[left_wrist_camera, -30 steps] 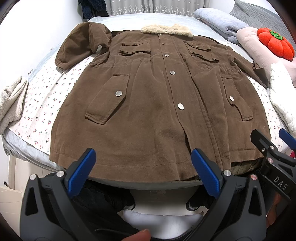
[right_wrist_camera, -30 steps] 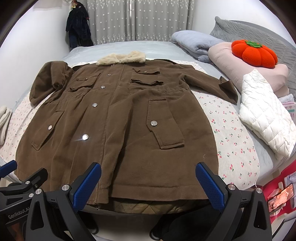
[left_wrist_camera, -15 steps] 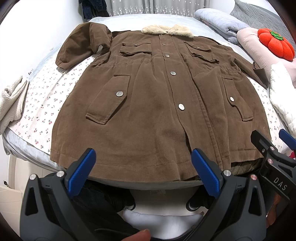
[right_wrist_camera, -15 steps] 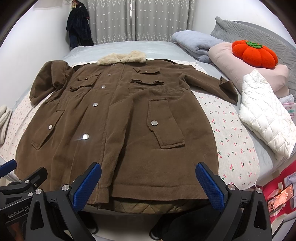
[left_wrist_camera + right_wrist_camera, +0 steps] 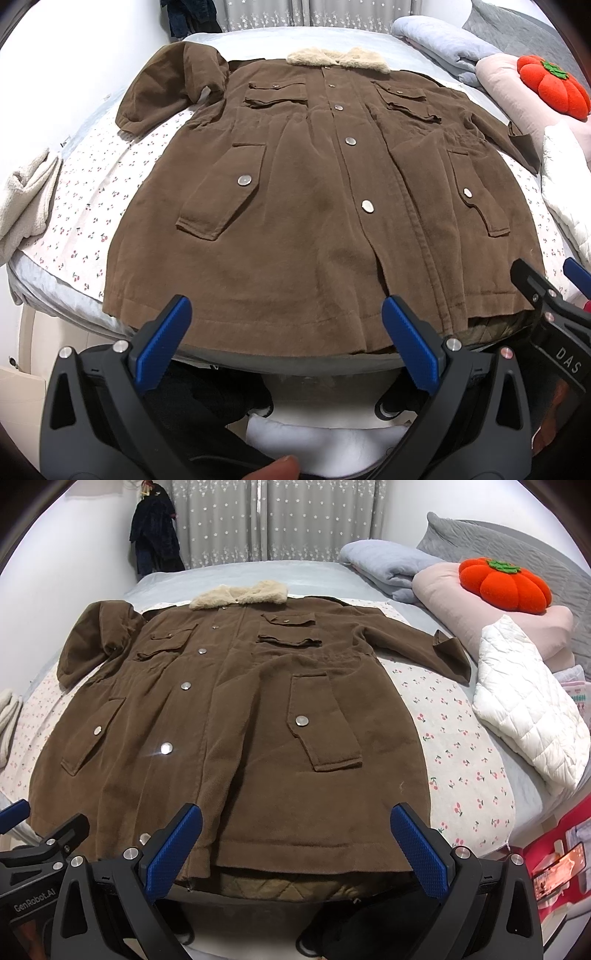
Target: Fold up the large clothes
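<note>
While the brown coat (image 5: 314, 206) lies flat and buttoned across the middle of the frame on the cherry-print sheet (image 5: 458, 746), hem nearest the cameras (fleece collar (image 5: 338, 59) at the top), the left gripper (image 5: 284, 336) and right gripper (image 5: 295, 843) hover at the bottom edge, fingers spread wide, holding nothing.

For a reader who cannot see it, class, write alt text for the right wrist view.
A brown button-front coat with a cream fleece collar lies flat, front up, on a cherry-print bed sheet. The right tool hovers open at its hem; a white quilted jacket and orange pumpkin cushion sit right.
</note>
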Demonstrator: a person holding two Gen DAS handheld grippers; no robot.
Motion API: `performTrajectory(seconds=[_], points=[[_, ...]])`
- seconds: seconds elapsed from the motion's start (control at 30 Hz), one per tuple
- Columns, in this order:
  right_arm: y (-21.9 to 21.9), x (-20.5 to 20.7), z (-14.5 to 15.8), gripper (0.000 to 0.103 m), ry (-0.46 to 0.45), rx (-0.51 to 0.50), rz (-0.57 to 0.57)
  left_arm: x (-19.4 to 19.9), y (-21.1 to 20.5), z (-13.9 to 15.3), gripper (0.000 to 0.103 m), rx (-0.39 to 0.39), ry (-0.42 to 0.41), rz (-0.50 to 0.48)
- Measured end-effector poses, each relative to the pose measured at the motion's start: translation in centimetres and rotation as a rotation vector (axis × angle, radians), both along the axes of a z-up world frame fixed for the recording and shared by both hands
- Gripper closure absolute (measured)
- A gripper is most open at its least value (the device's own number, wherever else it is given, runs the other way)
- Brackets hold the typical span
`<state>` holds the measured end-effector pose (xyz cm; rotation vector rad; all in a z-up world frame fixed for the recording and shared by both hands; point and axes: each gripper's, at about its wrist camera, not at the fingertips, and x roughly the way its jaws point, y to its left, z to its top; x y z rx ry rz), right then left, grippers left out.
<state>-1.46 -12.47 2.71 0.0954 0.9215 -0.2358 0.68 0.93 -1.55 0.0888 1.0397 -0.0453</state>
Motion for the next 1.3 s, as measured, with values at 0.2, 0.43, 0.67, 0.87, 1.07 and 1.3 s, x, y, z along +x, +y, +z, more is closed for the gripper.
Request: performTrajectory(seconds=[0.2, 0.43, 0.67, 0.87, 1.07, 1.3], points=[[-0.7, -0.4, -0.1, 0.000, -0.010, -0.019, 0.028, -0.3, 1.2, -0.2, 0.000, 0.023, -0.061, 0.032], [-4.4, -1.2, -0.3, 0.000, 0.006, 0.081, 0.045, 0.6, 5.7, -0.7, 0.000, -0.043, -0.027, 0.009], [-6.4, -3.0, -1.4, 0.000, 0.089, 0.042, 0.137, 0.1, 13.1, -0.7, 0.001, -0.149, -0.007, 0.025], [-4.7, -3.3, -3.5, 0.000, 0.163, -0.017, 0.221, -1.3, 15.2, -1.9, 0.000, -0.102, 0.019, -0.027], [-2.6, -2.0, -5.9, 0.000, 0.196, -0.059, 0.310, -0.3, 17.4, -3.8, 0.003, -0.159, 0.066, -0.054], [-3.5, 1.0, -7.5, 0.020, 0.165, -0.105, 0.279, 2.9, 20.3, -5.9, 0.016, -0.348, 0.114, -0.002]])
